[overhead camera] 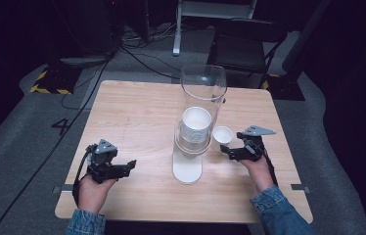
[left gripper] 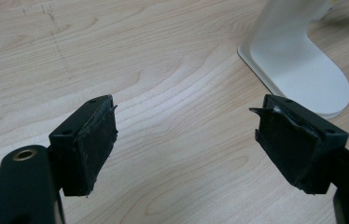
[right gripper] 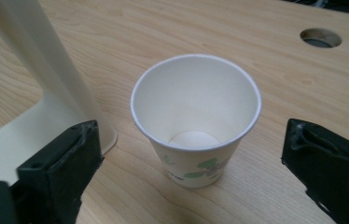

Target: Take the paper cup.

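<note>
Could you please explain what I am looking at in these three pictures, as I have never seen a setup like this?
A person sits at a wooden table and holds a handheld two-jaw gripper in each hand; there is no robot arm. The high view looks down from above: the left gripper and the right gripper rest near the table's front. The other two pictures come from cameras riding on each gripper, looking along its black jaws. On the table stands a clear tube cup dispenser on a white stand, with a stack of cups inside. A single paper cup stands upright beside it, between the right gripper's open jaws, not yet gripped. The left gripper is open and holds nothing.
</note>
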### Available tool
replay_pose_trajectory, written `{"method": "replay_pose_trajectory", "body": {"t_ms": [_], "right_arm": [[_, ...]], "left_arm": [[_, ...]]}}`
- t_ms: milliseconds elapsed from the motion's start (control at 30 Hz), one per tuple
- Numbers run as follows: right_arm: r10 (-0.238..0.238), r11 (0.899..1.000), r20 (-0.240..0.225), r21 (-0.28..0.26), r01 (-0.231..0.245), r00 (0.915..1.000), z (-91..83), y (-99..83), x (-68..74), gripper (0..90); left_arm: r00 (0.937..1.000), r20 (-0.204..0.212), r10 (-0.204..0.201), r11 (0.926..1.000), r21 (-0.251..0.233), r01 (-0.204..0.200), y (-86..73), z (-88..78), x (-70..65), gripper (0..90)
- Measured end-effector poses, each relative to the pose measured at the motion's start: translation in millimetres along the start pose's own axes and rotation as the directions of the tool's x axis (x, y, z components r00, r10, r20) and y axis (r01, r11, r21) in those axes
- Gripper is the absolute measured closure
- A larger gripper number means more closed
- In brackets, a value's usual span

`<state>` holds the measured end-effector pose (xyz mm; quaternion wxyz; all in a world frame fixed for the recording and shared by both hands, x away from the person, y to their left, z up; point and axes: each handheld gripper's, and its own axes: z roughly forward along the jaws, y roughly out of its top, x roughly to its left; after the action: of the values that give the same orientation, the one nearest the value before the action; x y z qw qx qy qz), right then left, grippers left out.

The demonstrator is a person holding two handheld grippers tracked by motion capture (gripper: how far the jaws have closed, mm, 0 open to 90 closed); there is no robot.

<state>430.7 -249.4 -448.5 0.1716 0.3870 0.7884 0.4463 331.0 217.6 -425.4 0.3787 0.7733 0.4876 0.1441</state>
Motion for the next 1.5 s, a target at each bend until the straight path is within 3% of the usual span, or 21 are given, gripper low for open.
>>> {"method": "replay_pose_trajectory", "body": {"t_ms": [133, 300, 467, 667, 833, 933, 1167, 1333, 1500], "right_arm": [[-0.004, 0.999, -0.007, -0.038, 0.004, 1.0, -16.4, 7.2, -0.8, 5.0], [-0.042, 0.998, -0.013, -0.053, 0.041, 0.999, -39.6, 16.6, -2.5, 5.9], [-0.021, 0.997, -0.012, -0.08, 0.02, 0.9997, -67.5, 25.8, -7.8, 6.1], [-0.016, 0.994, 0.016, -0.109, 0.018, 0.9998, -88.1, 26.6, -16.1, 6.1], [0.005, 0.995, 0.027, -0.099, -0.003, 0.9996, -96.8, 23.3, -23.0, 6.7], [-0.017, 0.997, 0.035, -0.074, 0.02, 0.9992, -101.5, 19.8, -27.4, 14.8], [-0.03, 0.999, 0.05, -0.029, 0.032, 0.9983, -110.7, 15.2, -34.1, 15.3], [-0.009, 0.999, 0.059, -0.035, 0.011, 0.9982, -117.6, 11.5, -41.0, 15.4], [0.006, 0.999, 0.067, -0.035, -0.004, 0.9977, -120.9, 8.2, -47.3, 15.4]], "left_arm": [[1.0, 0.0, -0.004, 1.0, 0.0, 0.004, -0.7, -1.0, 0.5, 20.1], [1.0, 0.001, 0.002, 1.0, 0.001, -0.002, 0.0, -1.4, 0.6, 20.1], [0.9999, 0.004, 0.014, 0.9999, -0.001, -0.014, 2.3, -1.7, -0.7, 20.0], [0.9994, 0.013, 0.033, 0.9994, 0.008, -0.033, 4.2, -0.8, -1.0, 19.9], [0.9992, 0.024, 0.033, 0.9995, -0.004, -0.032, 5.9, -2.6, 0.5, 19.8], [0.9984, 0.033, 0.045, 0.999, -0.004, -0.045, 6.3, -3.0, 3.7, 19.6], [0.9986, 0.034, 0.041, 0.9991, -0.01, -0.04, 5.7, -4.7, 8.2, 19.3], [0.9987, 0.028, 0.042, 0.999, -0.015, -0.042, 4.8, -7.4, 11.8, 18.9], [0.997, 0.009, 0.076, 0.9971, -0.002, -0.076, 1.6, -8.6, 16.6, 18.2]]}}
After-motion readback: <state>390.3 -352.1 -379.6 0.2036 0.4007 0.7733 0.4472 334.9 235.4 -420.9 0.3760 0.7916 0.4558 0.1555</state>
